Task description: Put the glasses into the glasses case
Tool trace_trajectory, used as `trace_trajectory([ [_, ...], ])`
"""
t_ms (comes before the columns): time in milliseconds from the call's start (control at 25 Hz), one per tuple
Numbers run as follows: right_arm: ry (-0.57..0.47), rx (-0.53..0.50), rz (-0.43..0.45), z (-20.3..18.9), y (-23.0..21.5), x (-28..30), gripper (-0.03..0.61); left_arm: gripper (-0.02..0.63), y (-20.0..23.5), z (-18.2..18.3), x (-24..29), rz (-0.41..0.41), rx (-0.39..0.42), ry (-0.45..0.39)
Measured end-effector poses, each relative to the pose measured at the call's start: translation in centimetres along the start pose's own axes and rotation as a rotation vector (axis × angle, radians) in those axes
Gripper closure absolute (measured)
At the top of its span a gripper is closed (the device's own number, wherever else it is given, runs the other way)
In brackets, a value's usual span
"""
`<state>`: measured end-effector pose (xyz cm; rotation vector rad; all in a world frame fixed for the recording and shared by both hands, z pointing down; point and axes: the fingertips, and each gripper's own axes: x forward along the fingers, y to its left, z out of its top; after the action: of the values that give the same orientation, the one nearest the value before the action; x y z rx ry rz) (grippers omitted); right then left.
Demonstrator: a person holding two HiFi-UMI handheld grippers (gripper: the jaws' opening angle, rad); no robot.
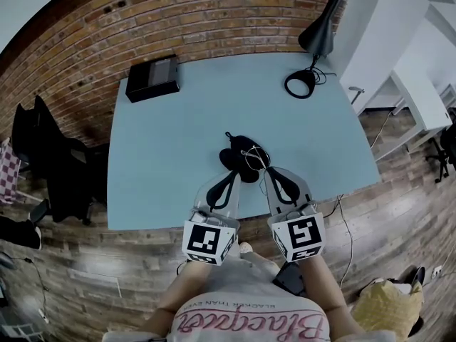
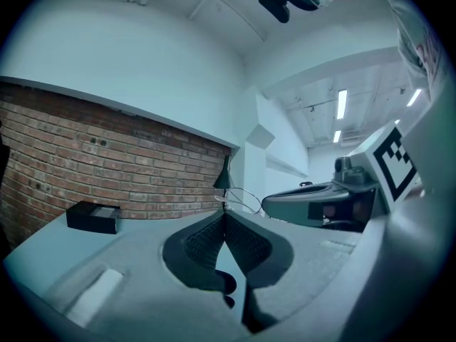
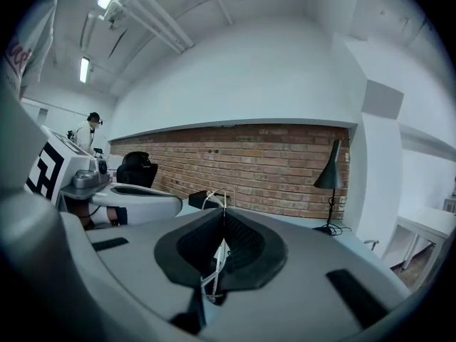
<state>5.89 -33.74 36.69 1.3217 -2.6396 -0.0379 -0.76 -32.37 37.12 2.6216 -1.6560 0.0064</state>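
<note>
Brickwork backed the table point(image 1: 178, 141), where a black box point(image 1: 152, 78) sat at the far left corner. We held the left hand-held gripper point(image 1: 229, 179) with its jaws pressed together and nothing between them, its tip just beside the near edge of the black glasses case point(image 1: 235, 161) at the table's middle. Our right hand-held gripper point(image 1: 267, 171) was clamped on the thin wire glasses point(image 1: 255, 154), which sat over the case's right side. A black lamp point(image 1: 318, 30) stood at far right.
</note>
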Motion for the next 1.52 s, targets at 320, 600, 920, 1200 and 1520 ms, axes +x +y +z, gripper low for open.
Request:
trace_trajectory([
  [320, 0.131, -0.016, 0.047, -3.6, -2.3, 6.1, 0.566, 0.607, 4.1, -2.7, 4.9, -0.002, -0.019, 0.064],
  [600, 0.299, -0.047, 0.138, -9.1, -3.5, 12.2, 0.566, 0.607, 7.3, -5.2, 8.5, -0.010, -0.121, 0.121],
  [920, 0.442, -0.107, 0.199, -14.8, -3.8, 16.4, 0.565, 0.607, 9.6, -8.6, 10.7, 0.002, -0.179, 0.196],
  [1200, 0.553, -0.133, 0.253, -19.1, -3.9, 18.3, 0.565, 0.607, 10.3, -10.6, 11.9, -0.012, -0.182, 0.245],
  [1520, 0.628, -0.170, 0.279, -21.5, -3.9, 19.9, 0.565, 0.607, 11.5, -12.1, 12.4, -0.005, -0.209, 0.272],
])
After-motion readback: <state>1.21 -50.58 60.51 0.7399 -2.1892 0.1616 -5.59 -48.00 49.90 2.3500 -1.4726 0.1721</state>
